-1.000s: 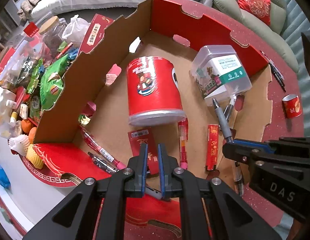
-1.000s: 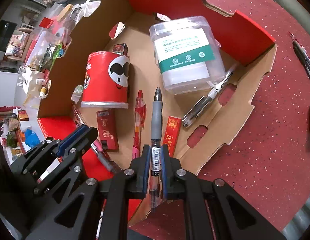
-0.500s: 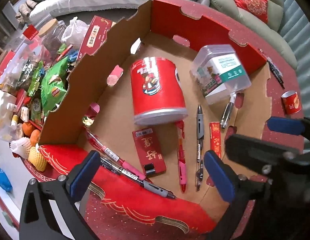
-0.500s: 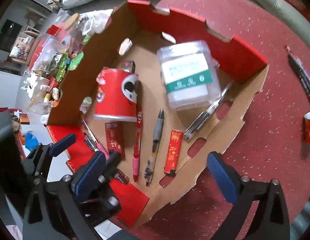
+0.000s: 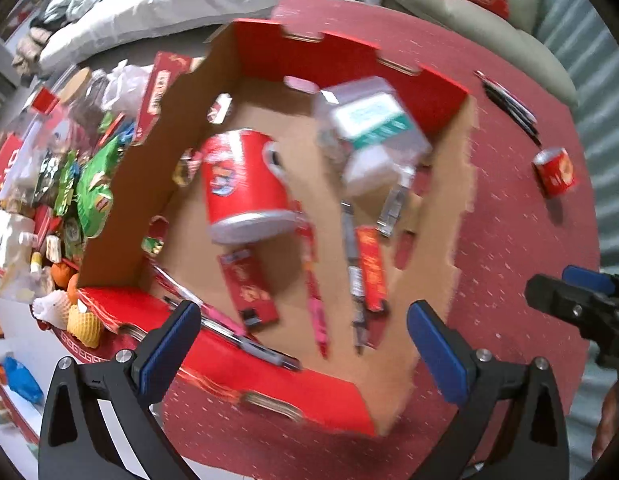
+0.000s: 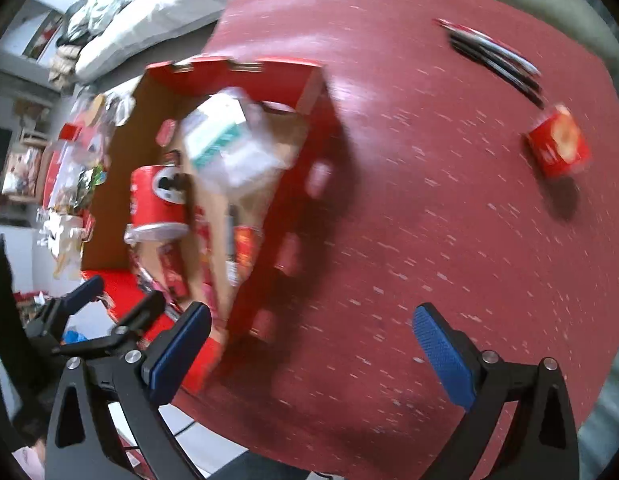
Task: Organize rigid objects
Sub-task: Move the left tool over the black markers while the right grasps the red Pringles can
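Hovering wide open, left claw (image 5: 301, 344) — grey pen (image 5: 355, 280) lying just beyond it.

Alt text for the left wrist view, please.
The open, empty left gripper hangs over a cardboard box holding a red can, clear tub and pens; a small red can sits outside.

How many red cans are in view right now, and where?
2: a large red can lying inside the cardboard box, and a small red can on the red tabletop outside. Others may be hidden.
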A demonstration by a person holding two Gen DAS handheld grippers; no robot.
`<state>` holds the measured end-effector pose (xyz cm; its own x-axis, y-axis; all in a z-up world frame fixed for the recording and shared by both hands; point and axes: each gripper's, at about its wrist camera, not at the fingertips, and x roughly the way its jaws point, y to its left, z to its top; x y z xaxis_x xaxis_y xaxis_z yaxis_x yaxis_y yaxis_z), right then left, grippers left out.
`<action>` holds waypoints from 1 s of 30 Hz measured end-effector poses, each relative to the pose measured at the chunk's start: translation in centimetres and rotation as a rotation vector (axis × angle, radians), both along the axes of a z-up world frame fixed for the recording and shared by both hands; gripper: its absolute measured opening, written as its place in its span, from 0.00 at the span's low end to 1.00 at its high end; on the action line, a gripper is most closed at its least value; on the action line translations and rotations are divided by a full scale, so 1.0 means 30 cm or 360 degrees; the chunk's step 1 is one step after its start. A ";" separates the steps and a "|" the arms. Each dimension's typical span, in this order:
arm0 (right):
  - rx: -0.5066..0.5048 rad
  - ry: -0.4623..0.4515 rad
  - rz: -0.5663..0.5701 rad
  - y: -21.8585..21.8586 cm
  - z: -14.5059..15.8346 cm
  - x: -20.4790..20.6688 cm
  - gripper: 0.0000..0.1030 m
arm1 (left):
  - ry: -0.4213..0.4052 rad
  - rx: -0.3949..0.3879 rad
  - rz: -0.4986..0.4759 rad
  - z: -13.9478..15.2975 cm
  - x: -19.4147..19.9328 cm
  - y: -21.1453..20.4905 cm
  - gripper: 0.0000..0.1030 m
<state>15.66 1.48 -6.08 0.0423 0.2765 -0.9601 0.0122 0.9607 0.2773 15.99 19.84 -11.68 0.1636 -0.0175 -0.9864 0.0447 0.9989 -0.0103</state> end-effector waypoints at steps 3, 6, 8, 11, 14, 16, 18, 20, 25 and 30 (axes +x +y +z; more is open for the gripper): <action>-0.0004 0.0031 -0.0046 -0.112 -0.029 -0.042 0.99 | 0.0043 -0.0004 -0.0053 0.006 -0.032 -0.083 1.00; -0.0023 0.0064 -0.0098 -0.239 -0.057 -0.075 0.99 | 0.0084 -0.0052 -0.0132 0.012 -0.083 -0.195 1.00; -0.0049 0.0059 -0.0126 -0.326 -0.067 -0.088 0.99 | 0.0099 -0.0087 -0.0210 0.013 -0.116 -0.294 1.00; -0.0122 0.0064 -0.0166 -0.459 -0.092 -0.091 0.99 | 0.0103 -0.0140 -0.0241 0.009 -0.123 -0.414 1.00; -0.0197 0.0041 -0.0179 -0.569 -0.106 -0.066 0.99 | 0.0139 -0.0189 -0.0199 -0.012 -0.076 -0.520 1.00; -0.0240 -0.0015 -0.0132 -0.605 -0.101 -0.029 0.99 | 0.0154 -0.0218 -0.0153 -0.019 -0.028 -0.569 1.00; -0.0321 -0.0084 -0.0039 -0.619 -0.094 0.028 0.99 | 0.0148 -0.0226 -0.0119 -0.024 0.015 -0.599 1.00; -0.0436 -0.0173 0.0083 -0.618 -0.084 0.102 0.99 | 0.0133 -0.0236 -0.0065 -0.024 0.067 -0.628 1.00; -0.0508 -0.0245 0.0262 -0.614 -0.118 0.264 0.99 | 0.0088 -0.0280 0.0119 -0.017 0.202 -0.631 1.00; -0.0481 -0.0226 0.0426 -0.566 -0.225 0.365 0.99 | 0.0056 -0.0314 0.0294 -0.027 0.355 -0.630 1.00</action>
<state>26.61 -15.49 -12.82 0.1448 0.0030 -0.9895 -0.2665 0.9631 -0.0361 26.64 0.93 -12.49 0.1478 -0.1830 -0.9719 -0.1420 0.9686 -0.2040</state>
